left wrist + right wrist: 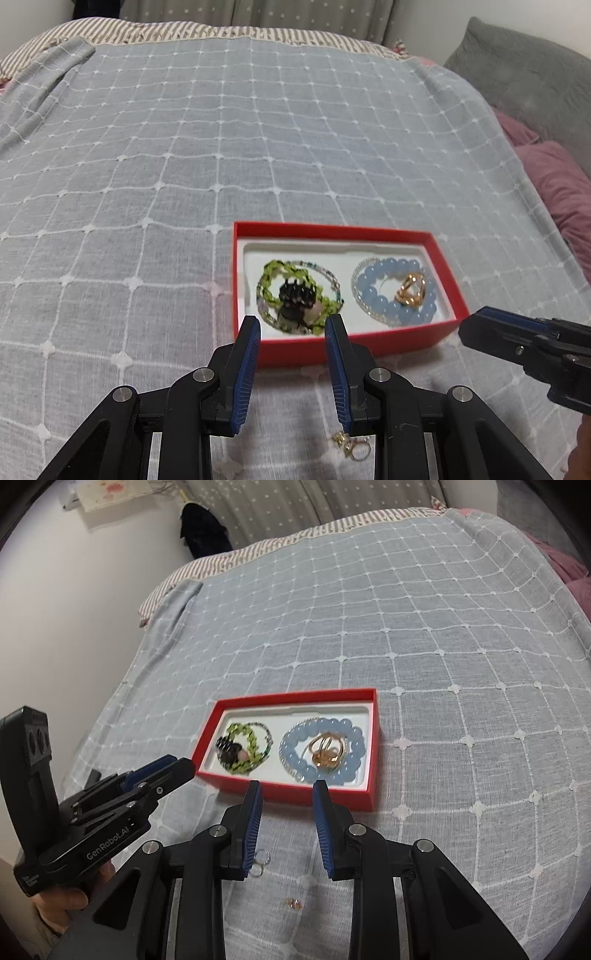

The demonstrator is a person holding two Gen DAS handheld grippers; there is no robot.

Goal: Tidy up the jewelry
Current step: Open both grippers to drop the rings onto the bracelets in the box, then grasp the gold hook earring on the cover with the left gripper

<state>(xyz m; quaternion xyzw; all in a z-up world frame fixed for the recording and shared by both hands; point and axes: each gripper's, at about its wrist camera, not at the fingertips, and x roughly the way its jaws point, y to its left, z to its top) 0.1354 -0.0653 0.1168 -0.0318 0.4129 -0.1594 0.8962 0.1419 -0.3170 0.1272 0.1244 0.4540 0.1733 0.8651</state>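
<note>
A red box (332, 229) with a white insert lies on the bed. Its left half holds a green bead bracelet (269, 295) around a black hair claw (295, 295). Its right half holds a blue bead bracelet (373, 291) with a gold piece (410, 290) inside. My left gripper (292, 326) hangs open and empty just short of the box's near wall. My right gripper (287, 788) is likewise open and empty before the box (295, 698). Beneath the fingers, small hoop earrings (260, 862) and tiny studs (293, 902) lie loose on the cover.
A grey-blue checked bedspread (184, 166) covers the bed, with a striped sheet (258, 35) at its far end. Purple pillows (554, 184) and a grey cushion (524, 81) lie on the right. A white wall (74, 590) is on the left. The hoop earrings (351, 445) also show in the left wrist view.
</note>
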